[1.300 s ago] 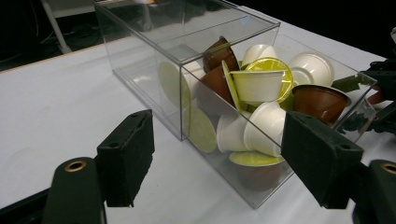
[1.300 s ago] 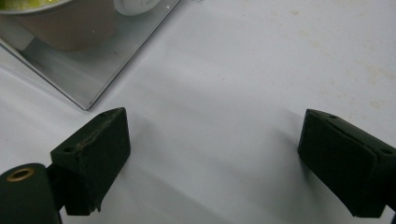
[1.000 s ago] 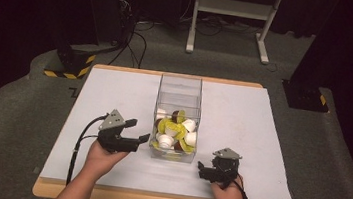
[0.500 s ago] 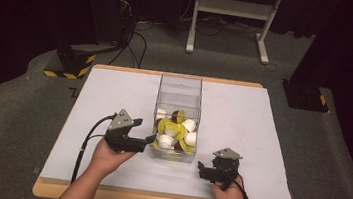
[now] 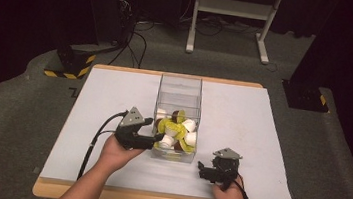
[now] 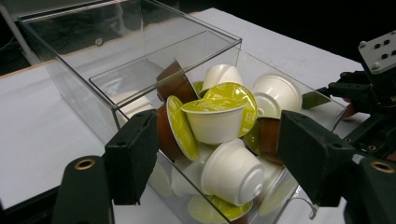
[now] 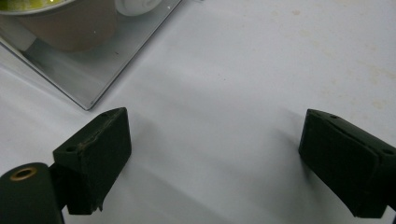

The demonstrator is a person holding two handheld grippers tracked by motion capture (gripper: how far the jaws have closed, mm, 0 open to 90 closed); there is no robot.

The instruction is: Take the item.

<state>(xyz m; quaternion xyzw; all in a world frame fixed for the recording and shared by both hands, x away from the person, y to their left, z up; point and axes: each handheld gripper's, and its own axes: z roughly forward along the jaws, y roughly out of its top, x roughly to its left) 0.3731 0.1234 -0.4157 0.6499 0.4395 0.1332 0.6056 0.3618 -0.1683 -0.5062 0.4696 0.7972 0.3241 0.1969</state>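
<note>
Here both grippers, left gripper [image 5: 159, 139] and right gripper [image 5: 201, 170], gape empty; capsules [image 6: 215, 120] show no readable print.

In the left gripper view, the clear box [image 6: 84, 88] runs off the frame at 6 o'clock, so its near corner is lost. The capsules [image 6: 219, 121] overlap; the lower ones show as slivers behind the jaws, and their count cannot be told. In the right gripper view, a brownish capsule [image 7: 70, 25] is cut at 11 o'clock and blurred. In the high view, capsule markings are too small to read.
</note>
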